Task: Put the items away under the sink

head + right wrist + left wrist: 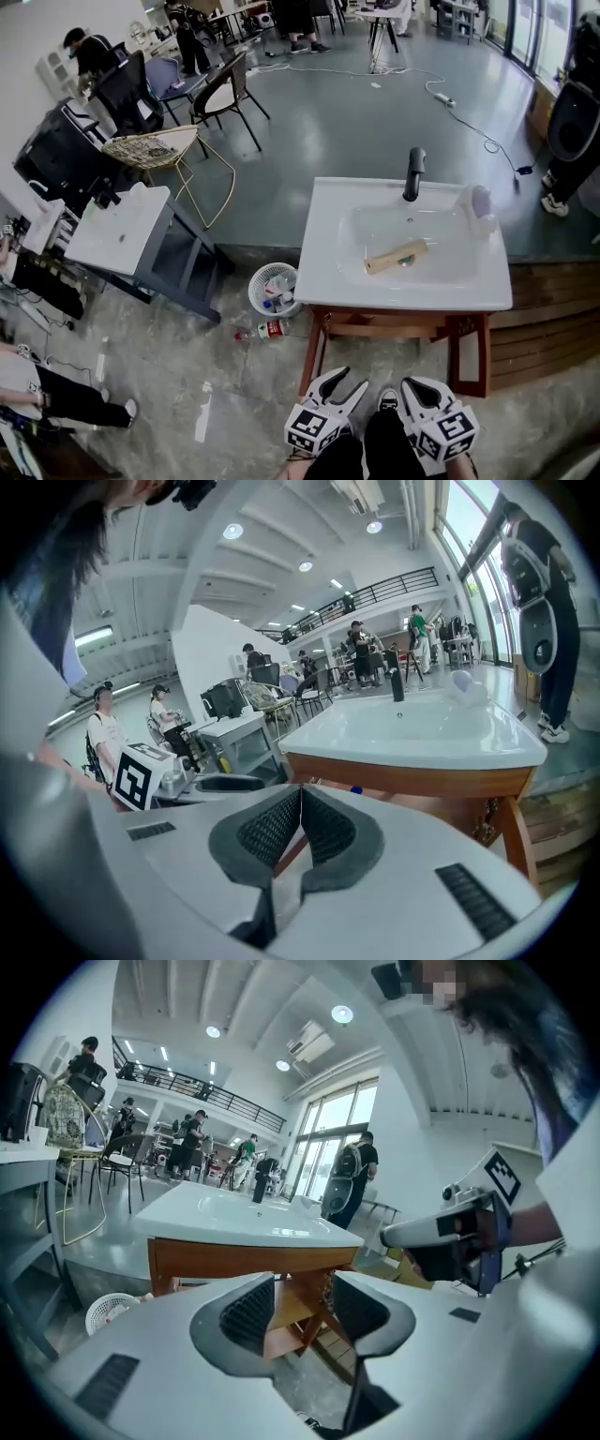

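The white sink (323,272) stands on a wooden frame with a low shelf (394,326) beneath it. In the basin lies a tan, roll-shaped item (397,256) beside the drain. A pale bottle (480,204) rests at the basin's back right, near the black tap (413,173). Both grippers hover low in front of the sink, apart from everything. My left gripper (345,382) (302,1288) is open and empty. My right gripper (401,390) (300,794) is shut with nothing between its pads. The sink (244,1218) (422,728) lies ahead in both gripper views.
A white wastebasket (275,289) and a bottle lying on the floor (267,330) sit left of the sink frame. A second white-topped grey unit (122,230) and a wire chair (155,150) stand further left. A wooden step (544,309) runs along the right. People stand in the background.
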A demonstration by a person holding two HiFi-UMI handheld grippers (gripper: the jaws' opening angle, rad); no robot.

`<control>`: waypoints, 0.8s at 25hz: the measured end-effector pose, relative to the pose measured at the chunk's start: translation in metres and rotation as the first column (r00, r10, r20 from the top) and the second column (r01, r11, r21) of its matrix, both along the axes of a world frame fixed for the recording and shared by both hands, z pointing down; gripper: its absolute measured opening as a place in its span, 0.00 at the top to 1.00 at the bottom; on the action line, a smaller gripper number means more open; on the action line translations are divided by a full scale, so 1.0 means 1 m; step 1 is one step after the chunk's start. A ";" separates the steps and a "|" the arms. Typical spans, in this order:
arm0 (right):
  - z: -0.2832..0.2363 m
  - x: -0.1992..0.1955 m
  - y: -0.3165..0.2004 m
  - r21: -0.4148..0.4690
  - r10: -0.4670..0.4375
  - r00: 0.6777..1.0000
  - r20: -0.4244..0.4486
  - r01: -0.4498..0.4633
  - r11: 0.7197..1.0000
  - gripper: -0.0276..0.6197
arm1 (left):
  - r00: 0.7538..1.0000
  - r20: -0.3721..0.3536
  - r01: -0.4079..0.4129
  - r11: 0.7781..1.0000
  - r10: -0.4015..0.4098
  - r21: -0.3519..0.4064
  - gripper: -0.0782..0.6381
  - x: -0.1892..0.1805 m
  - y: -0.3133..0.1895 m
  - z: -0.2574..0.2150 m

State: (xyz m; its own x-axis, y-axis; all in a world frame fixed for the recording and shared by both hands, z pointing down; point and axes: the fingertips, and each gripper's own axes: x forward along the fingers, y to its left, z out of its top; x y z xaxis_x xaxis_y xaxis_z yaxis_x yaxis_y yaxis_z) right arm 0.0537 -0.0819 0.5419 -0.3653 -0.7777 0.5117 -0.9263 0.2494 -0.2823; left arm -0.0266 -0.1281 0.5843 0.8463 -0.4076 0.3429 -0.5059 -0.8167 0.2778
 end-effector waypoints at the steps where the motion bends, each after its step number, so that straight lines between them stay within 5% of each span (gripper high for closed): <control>1: -0.008 -0.001 0.001 0.010 0.011 1.000 0.003 -0.011 1.000 0.93 | 1.000 -0.003 -0.015 1.000 0.015 0.004 0.61 -0.001 0.004 -0.008; 11: -0.077 -0.022 0.024 0.101 0.061 0.998 -0.022 -0.059 0.993 0.93 | 0.995 -0.055 -0.074 0.994 0.079 0.079 0.70 -0.037 0.037 -0.092; 20: -0.092 -0.031 0.060 0.116 0.128 0.992 -0.017 -0.125 0.985 0.93 | 0.990 -0.036 -0.133 0.987 0.137 0.093 0.73 -0.056 0.078 -0.107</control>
